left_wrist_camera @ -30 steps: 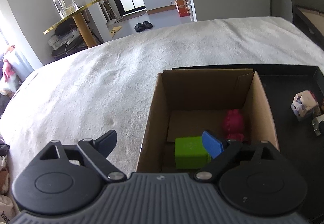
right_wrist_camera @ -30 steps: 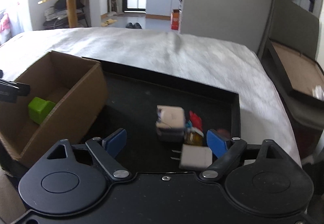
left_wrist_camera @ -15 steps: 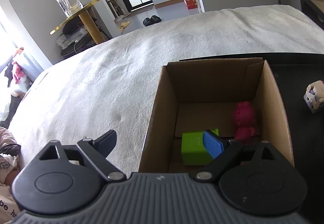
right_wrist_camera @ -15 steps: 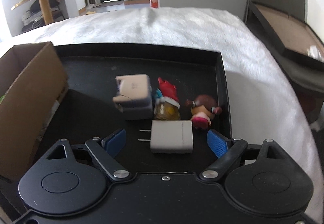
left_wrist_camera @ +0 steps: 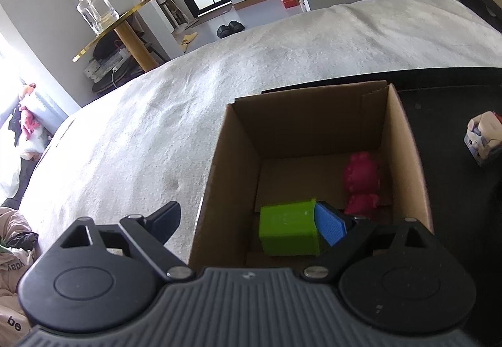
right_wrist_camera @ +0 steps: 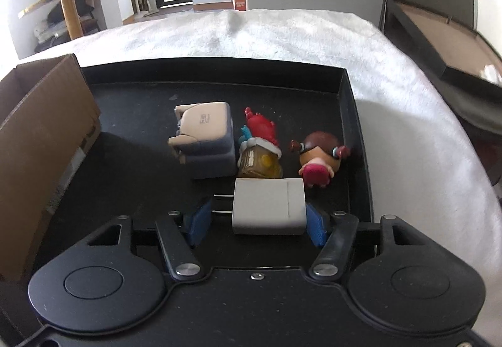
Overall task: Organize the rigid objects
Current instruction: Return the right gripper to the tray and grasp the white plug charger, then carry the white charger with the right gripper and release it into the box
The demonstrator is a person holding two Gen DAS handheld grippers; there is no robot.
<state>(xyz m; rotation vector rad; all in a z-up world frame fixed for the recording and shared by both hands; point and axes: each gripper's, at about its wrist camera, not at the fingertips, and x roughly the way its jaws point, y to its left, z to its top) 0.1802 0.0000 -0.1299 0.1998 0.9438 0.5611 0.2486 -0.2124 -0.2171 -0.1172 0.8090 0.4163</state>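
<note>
Right gripper: jaws just closing around the charger, left pad short of it. Left gripper: jaws apart above the box.

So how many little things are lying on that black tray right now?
4: a grey plug charger nearest the gripper, a beige-and-grey block toy behind-left, a red-topped yellow figurine in the middle, a brown-haired doll right.

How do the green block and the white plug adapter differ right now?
The green block sits inside the cardboard box; the white plug adapter lies on the black tray. The block is bright green with no prongs; the adapter is white with two metal prongs. The open left gripper does not hold the block; the right gripper has just been closing, with the adapter between its pads. Both are boxy.
</note>
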